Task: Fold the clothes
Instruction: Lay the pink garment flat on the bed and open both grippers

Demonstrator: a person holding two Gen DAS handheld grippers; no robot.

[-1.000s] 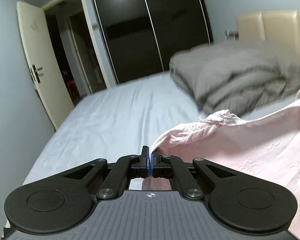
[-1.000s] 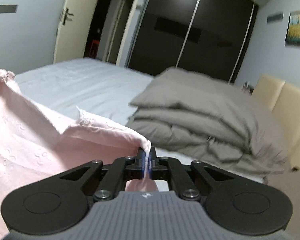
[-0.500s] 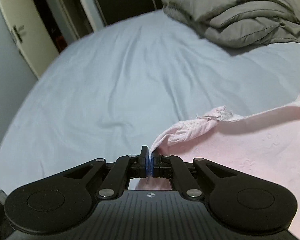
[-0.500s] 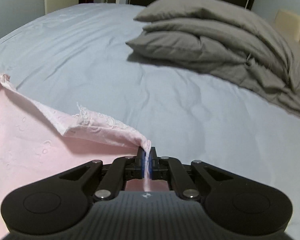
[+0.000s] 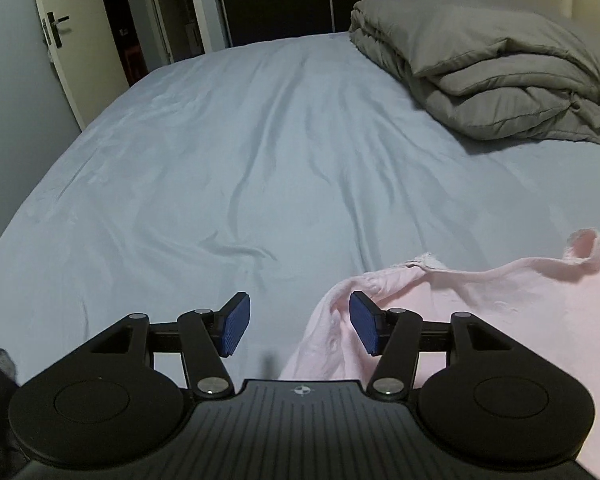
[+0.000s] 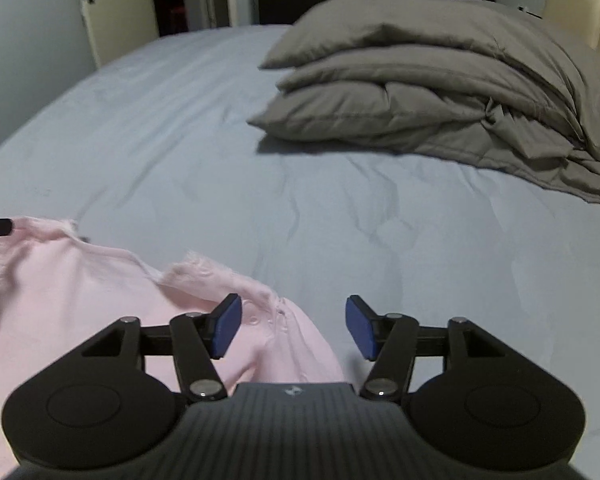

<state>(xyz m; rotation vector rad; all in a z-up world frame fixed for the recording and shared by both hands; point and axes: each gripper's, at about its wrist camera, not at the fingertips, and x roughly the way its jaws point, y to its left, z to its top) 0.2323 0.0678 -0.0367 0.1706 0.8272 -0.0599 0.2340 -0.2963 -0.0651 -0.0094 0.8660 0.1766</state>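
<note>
**Two grippers spread, pink garment slack on the bed**

Both grippers stand wide, blue pads well apart, nothing between them. Left gripper (image 5: 298, 330): the garment's left corner lies just under and beside its right pad. Right gripper (image 6: 292, 328): the garment's right corner runs beneath its left pad; bare sheet under the right pad.

Pink garment (image 5: 500, 320) lies near, at the close edge of the bed (image 5: 260, 140), spanning the ground between the two grippers. Far edge is rumpled, with a frayed or lacy trim standing up in small peaks. The fabric shows a faint embossed pattern and what may be small buttons or eyelets near each corner; too small to be sure.

Handling, as a judgement: light, thin, fully limp. It will sag and drag rather than hold a line, and should grip well on ribbed pads. The trim looks delicate; pinch the plain cloth just inside a corner, both layers if doubled.

Far right: a folded grey duvet (image 6: 440, 80), well apart from the garment. Whether this lay is a spread-out start or a settled fold cannot be told.
</note>
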